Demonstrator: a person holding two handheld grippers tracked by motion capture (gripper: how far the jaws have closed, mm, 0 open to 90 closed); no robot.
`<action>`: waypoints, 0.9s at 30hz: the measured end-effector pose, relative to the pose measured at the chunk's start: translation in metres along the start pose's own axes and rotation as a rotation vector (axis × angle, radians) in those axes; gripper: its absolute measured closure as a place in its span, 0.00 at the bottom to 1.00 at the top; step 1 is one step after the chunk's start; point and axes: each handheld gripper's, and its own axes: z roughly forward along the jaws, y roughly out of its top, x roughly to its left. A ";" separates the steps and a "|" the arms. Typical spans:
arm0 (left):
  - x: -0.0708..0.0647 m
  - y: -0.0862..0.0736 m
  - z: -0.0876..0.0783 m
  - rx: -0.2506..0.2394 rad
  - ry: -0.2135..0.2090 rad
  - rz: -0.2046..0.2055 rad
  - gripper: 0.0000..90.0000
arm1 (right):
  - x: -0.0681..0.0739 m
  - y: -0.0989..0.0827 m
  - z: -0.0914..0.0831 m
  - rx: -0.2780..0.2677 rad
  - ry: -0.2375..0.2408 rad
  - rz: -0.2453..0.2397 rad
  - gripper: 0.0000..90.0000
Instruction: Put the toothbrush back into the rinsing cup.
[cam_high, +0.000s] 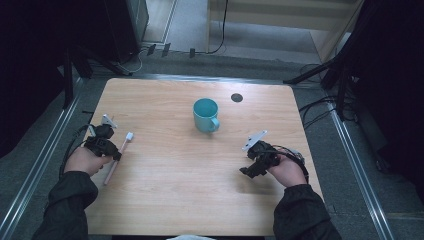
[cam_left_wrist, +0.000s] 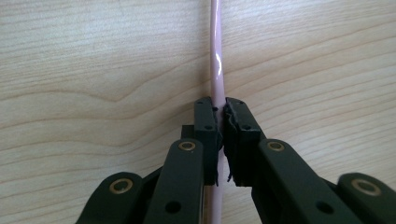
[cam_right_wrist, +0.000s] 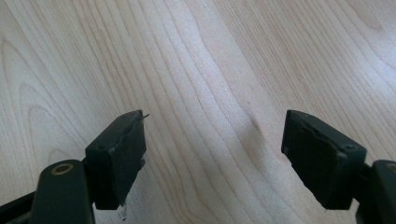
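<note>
Left gripper (cam_high: 111, 150) sits near the left edge of the table (cam_high: 175, 200), jaws clamped narrow on the pink handle of a toothbrush (cam_high: 119, 152). In the left gripper view the pads (cam_left_wrist: 208, 123) press the handle (cam_left_wrist: 216, 70) from both sides, with the handle running straight up and away over the wood grain. The toothbrush lies flat on the tabletop, its white head (cam_high: 129, 136) pointing toward the far edge and its handle end toward the near-left corner. The left hand (cam_high: 85, 160) rests on the table behind the gripper, dark sleeve coming in from the near edge.

Right gripper (cam_high: 252, 167) is close to the right edge, low over the table, jaws wide apart with only bare wood (cam_right_wrist: 210, 93) between them. The right hand (cam_high: 287, 170) holds it, cable trailing behind.

A teal mug (cam_high: 206, 115) stands upright around the middle of the far half, handle toward the near-right side, well apart from both grippers. A small dark round spot (cam_high: 237, 97) sits near the far edge, just beyond the mug.
</note>
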 end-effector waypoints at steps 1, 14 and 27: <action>0.000 0.000 0.000 0.000 0.000 0.000 0.93 | 0.000 0.000 0.000 0.000 0.000 0.000 0.25; -0.010 -0.002 -0.024 -0.086 -0.059 0.051 0.93 | 0.000 -0.001 -0.001 -0.003 0.004 0.007 0.25; -0.027 -0.004 -0.044 -0.230 -0.093 0.115 0.93 | -0.001 -0.002 -0.001 -0.003 0.003 0.006 0.25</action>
